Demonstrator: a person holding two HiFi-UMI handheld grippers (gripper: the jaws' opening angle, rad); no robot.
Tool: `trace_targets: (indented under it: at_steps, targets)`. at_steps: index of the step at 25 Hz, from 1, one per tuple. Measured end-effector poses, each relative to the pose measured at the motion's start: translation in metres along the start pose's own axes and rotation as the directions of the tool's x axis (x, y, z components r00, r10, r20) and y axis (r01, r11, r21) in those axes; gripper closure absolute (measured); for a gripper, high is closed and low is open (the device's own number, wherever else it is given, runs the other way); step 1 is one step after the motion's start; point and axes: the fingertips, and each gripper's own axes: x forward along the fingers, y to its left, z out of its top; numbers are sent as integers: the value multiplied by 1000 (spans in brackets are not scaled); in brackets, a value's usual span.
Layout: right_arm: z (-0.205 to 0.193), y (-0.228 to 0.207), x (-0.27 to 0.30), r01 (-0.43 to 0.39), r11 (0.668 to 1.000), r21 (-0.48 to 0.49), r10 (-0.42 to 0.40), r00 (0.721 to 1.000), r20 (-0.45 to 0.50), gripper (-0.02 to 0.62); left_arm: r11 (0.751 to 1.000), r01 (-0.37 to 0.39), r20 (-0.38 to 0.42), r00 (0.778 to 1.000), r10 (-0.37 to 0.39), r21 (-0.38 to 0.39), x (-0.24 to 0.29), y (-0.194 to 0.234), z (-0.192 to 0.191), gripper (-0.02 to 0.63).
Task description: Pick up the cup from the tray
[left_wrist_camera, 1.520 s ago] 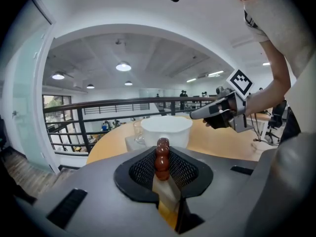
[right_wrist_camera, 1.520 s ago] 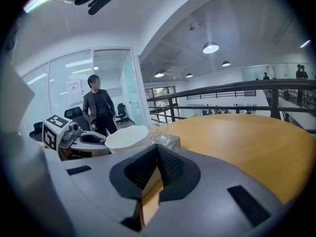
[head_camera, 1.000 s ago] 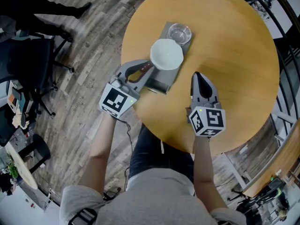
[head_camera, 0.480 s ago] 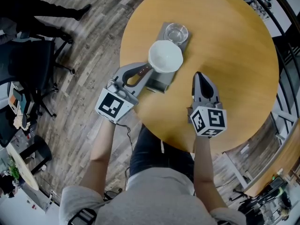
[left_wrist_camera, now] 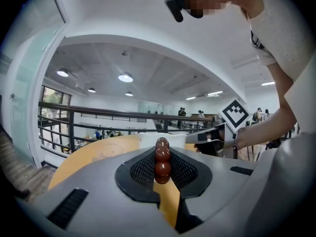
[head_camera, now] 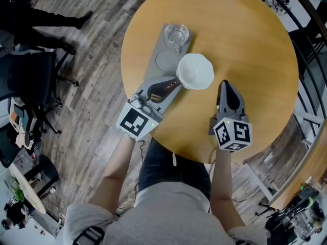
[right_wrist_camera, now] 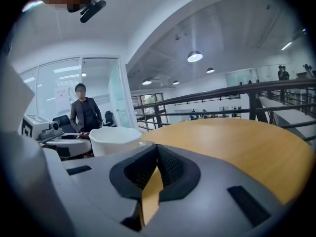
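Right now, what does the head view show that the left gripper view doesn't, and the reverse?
Head view only: the tray and glass, not made out in the other. Left gripper view only: railing, ceiling lights. Both: table, cup, its handle clamped by the left gripper, and the shut right gripper.

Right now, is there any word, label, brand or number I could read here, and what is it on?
No readable words or numbers anywhere.
Left marker cube, right marker cube: black-and-white square patterns only, no letters.
Wall sheets: too blurred to read.
White cup, glass, tray: no print visible.
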Motion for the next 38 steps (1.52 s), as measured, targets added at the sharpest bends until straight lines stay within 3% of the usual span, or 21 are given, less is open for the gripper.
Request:
trace_targets:
  at_steps: [7, 19, 28, 38]
  targets:
    - [-4, -37, -31, 59, 998, 36, -60, 998, 23, 589, 998, 38, 7, 999, -38, -42, 44, -41, -10, 557]
    - [-19, -69, -52, 98, 993, 65, -99, 995, 18, 589, 997, 39, -75, 996, -44, -68, 101, -63, -51, 557]
    - [-28, -76, -58, 102, 992, 69, -103, 995, 9, 589, 997, 45, -119, 992, -51, -58, 114, -72, -76, 557]
    - [-32, -70, -62, 92, 994, 64, -92, 996, 1, 589, 997, 32, -107, 994, -39, -66, 101, -76, -89, 558]
